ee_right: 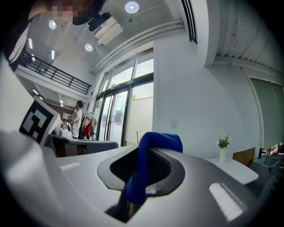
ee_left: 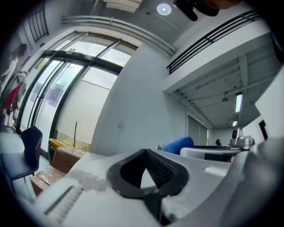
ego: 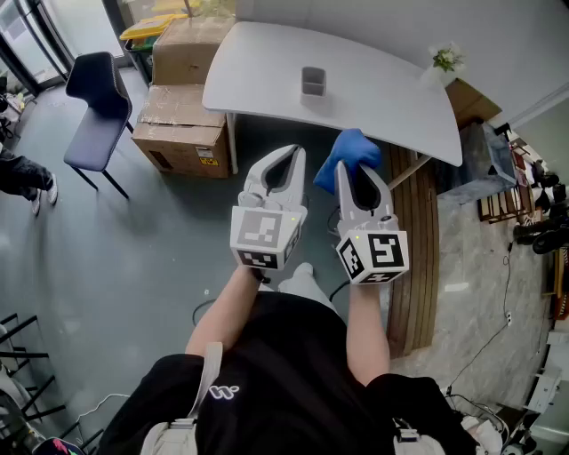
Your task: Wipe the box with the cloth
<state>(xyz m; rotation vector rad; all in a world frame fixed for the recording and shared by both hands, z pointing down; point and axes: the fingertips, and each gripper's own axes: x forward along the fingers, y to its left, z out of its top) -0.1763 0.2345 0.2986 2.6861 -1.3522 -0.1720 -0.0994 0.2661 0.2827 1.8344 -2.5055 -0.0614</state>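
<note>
A small grey box (ego: 313,81) stands open-topped on the white table (ego: 373,93), ahead of both grippers. I hold the grippers side by side in front of my body, over the floor and short of the table's near edge. My right gripper (ego: 357,171) is shut on a blue cloth (ego: 348,154); the cloth bunches above its tips and hangs down between the jaws (ee_right: 146,164) in the right gripper view. My left gripper (ego: 284,160) is shut with nothing in it. In the left gripper view the blue cloth (ee_left: 179,144) shows past the closed jaws.
Two cardboard boxes (ego: 182,129) stand left of the table, behind them a yellow-lidded bin (ego: 151,27). A dark blue chair (ego: 98,102) is further left. A white vase with flowers (ego: 444,62) stands at the table's right corner. A wooden bench (ego: 413,258) runs along the right.
</note>
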